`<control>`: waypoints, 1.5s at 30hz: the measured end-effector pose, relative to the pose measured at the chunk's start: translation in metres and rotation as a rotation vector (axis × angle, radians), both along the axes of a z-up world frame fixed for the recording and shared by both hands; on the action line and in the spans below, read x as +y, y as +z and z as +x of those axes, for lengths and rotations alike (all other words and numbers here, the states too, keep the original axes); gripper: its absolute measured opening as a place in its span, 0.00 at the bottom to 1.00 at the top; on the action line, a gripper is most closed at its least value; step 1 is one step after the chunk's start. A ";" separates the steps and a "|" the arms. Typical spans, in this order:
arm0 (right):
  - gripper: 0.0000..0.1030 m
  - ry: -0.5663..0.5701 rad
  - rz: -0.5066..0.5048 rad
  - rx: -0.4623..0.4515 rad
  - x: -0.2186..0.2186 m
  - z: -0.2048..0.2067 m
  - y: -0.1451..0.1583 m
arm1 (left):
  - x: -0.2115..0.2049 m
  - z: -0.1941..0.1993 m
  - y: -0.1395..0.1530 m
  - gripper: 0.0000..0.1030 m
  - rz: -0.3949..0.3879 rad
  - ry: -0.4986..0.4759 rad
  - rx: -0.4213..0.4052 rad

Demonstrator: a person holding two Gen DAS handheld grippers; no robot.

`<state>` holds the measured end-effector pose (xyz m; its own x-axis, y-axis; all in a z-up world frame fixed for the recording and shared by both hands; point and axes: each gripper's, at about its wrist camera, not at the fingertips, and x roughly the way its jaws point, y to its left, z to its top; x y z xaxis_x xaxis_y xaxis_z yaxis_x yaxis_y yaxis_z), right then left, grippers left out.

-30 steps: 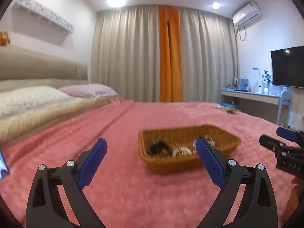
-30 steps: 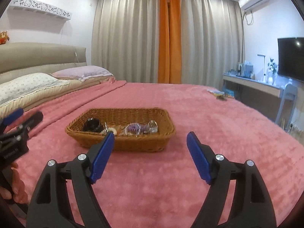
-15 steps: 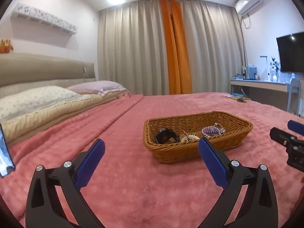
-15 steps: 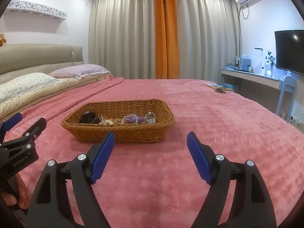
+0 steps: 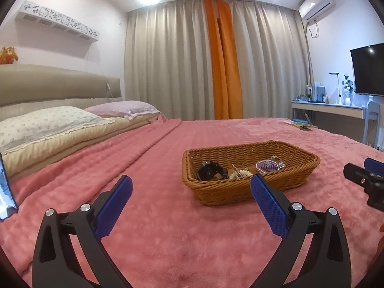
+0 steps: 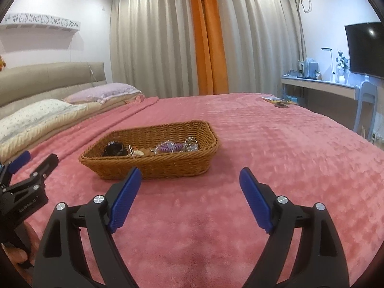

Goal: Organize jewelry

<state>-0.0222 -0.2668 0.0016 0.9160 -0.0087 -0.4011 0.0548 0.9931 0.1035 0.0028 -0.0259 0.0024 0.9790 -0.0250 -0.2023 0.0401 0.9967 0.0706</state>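
A brown wicker basket [image 5: 228,192] [image 6: 148,165] rests on the pink bedspread [image 5: 168,240]. It holds a black watch [image 5: 211,171] [image 6: 114,149], a pale bead bracelet [image 5: 241,173], a purple coiled band [image 5: 265,165] [image 6: 168,147] and a silvery clear piece [image 6: 190,145]. My left gripper [image 5: 190,180] hovers open just short of the basket's near left corner, with nothing between its blue pads. My right gripper [image 6: 190,171] is open and empty too, in front of the basket's near right side. Each gripper shows at the edge of the other's view: right gripper [image 5: 367,175], left gripper [image 6: 26,168].
Pillows [image 5: 48,124] and a padded headboard [image 5: 48,84] lie to the left. A desk [image 6: 319,86] with a lamp, a chair [image 6: 364,105] and a wall TV [image 6: 364,48] stand at the right. Small items [image 6: 278,100] lie at the bed's far edge. A hand [image 6: 21,252] grips the left tool.
Both cameras have tilted and rolled a little, so the basket sits higher in the left view and further left in the right view. The right jaws stand slightly wider. Nothing was picked up.
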 end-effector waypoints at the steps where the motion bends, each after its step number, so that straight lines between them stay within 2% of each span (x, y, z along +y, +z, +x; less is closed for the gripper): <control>1: 0.78 -0.001 -0.008 -0.001 0.002 0.000 0.000 | 0.000 0.000 0.000 0.93 0.000 -0.002 0.002; 10: 0.78 -0.024 -0.063 -0.023 0.009 -0.005 0.001 | -0.001 -0.001 0.001 0.93 0.001 -0.003 -0.001; 15: 0.83 -0.021 -0.105 -0.034 0.018 -0.007 0.001 | -0.002 0.000 0.001 0.93 0.006 -0.001 0.003; 45: 0.83 -0.027 -0.081 -0.026 0.013 -0.005 0.001 | 0.001 0.004 0.001 0.93 -0.020 -0.018 0.033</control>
